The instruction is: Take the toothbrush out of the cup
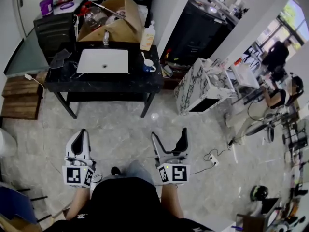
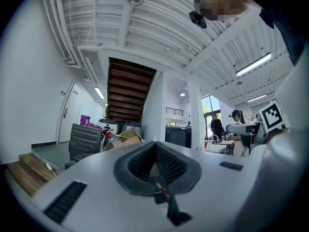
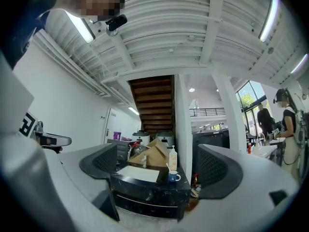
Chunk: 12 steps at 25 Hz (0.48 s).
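A blue cup [image 1: 149, 66] with a white toothbrush [image 1: 143, 57] standing in it sits at the right end of a black table [image 1: 155, 79], beside a white sink basin [image 1: 103, 61]. In the right gripper view the cup [image 3: 174, 177] and toothbrush [image 3: 168, 167] show far ahead, between the jaws. My right gripper [image 1: 169, 134] [image 3: 159, 167] is open and empty, held over the floor well short of the table. My left gripper [image 1: 82, 134] [image 2: 157, 151] is shut with nothing in it, its pads pressed together, pointing up toward the ceiling and stairs.
A soap bottle [image 1: 147, 36] and an open cardboard box [image 1: 113, 21] stand behind the cup. A dark cabinet [image 1: 55, 30] is at the back left, wooden steps [image 1: 19, 98] at the left, a marble-patterned block [image 1: 198, 88] right of the table. Cables [image 1: 217, 156] lie on the floor.
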Motion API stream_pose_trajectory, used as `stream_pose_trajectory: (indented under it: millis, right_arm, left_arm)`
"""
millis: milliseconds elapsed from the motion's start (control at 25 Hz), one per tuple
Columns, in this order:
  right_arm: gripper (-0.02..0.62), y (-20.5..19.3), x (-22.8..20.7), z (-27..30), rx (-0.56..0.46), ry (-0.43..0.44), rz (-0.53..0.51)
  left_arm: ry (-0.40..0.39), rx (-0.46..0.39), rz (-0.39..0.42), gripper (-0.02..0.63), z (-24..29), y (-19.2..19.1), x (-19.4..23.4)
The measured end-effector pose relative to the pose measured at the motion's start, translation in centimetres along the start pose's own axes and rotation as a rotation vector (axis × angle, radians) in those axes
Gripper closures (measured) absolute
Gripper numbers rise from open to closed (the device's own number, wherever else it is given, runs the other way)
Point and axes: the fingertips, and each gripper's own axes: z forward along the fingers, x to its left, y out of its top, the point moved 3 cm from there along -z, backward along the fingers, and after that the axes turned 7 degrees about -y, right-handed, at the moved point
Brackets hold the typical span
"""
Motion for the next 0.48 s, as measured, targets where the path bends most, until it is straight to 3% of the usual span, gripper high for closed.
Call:
stream_pose_trajectory:
  millis: [480]
  right_arm:
    - [0.098,-0.4,-0.3,3.8,-0.049,-0.036,0.005]
  left_arm:
    - [-0.027,-0.007,0.005,0.603,3.7,-0.8,2.3]
